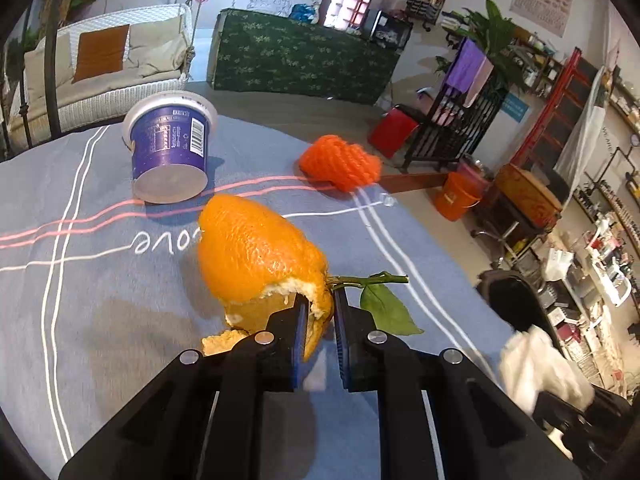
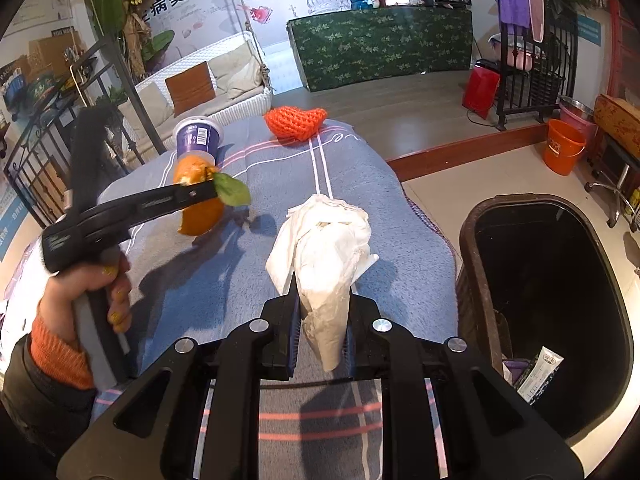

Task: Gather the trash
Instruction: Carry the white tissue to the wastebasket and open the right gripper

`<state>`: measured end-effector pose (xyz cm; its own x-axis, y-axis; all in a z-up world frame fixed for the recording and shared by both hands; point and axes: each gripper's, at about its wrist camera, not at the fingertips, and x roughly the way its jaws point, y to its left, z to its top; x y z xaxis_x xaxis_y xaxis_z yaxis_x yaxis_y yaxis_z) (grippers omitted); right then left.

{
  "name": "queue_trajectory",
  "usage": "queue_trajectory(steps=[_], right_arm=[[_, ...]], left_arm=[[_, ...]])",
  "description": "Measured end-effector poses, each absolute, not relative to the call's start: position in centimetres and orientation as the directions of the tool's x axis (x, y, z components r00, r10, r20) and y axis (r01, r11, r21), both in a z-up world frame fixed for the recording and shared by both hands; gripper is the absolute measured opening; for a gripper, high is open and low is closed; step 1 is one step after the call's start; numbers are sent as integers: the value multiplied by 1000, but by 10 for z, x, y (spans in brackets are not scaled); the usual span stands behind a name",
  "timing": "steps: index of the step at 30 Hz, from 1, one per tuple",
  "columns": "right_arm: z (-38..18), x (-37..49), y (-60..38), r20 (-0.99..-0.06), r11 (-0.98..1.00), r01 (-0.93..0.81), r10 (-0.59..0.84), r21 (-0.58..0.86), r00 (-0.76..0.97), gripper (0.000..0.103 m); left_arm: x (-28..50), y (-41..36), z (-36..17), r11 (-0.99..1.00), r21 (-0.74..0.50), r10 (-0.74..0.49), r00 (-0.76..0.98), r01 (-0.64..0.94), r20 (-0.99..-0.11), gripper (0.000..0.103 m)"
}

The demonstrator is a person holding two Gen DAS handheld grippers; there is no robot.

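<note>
My left gripper (image 1: pixel 320 304) is shut on an orange peel (image 1: pixel 256 256) with a green leaf and stem (image 1: pixel 384 308), holding it above the blue blanket (image 1: pixel 100 300). In the right wrist view the peel (image 2: pixel 200 204) hangs from the left gripper (image 2: pixel 208 188) over the blanket. My right gripper (image 2: pixel 322 304) is shut on a crumpled white tissue (image 2: pixel 324 240), lifted above the blanket. A dark trash bin (image 2: pixel 552 304) stands open to the right. An upside-down purple cup (image 1: pixel 170 148) and an orange foam net (image 1: pixel 340 160) lie on the blanket.
The bin holds a wrapper (image 2: pixel 540 372). The blanket's right edge (image 2: pixel 436 248) drops to the floor beside the bin. An orange bucket (image 2: pixel 564 148) and a red box (image 2: pixel 480 88) stand on the floor beyond. A white wicker sofa (image 2: pixel 208 84) is behind the blanket.
</note>
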<state>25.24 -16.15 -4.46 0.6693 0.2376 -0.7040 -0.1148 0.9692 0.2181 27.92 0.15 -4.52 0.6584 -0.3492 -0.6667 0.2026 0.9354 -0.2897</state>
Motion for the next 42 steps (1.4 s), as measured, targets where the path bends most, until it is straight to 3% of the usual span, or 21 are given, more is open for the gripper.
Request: queue_trajectory(steps=[19, 38, 40, 42], right_arm=[[-47, 205, -198, -691, 970, -43, 201, 240, 694, 18], [-78, 198, -306, -714, 956, 209, 1, 206, 700, 18], [-86, 201, -316, -726, 949, 232, -5, 213, 687, 22], [-96, 203, -324, -746, 939, 266, -17, 216, 666, 44]], left_arm=[[212, -49, -20, 877, -322, -481, 653, 357, -585, 13], [191, -138, -16, 768, -337, -629, 544, 545, -555, 13], [190, -145, -16, 757, -335, -639, 532, 561, -556, 14], [190, -153, -19, 748, -324, -645, 519, 579, -561, 14]])
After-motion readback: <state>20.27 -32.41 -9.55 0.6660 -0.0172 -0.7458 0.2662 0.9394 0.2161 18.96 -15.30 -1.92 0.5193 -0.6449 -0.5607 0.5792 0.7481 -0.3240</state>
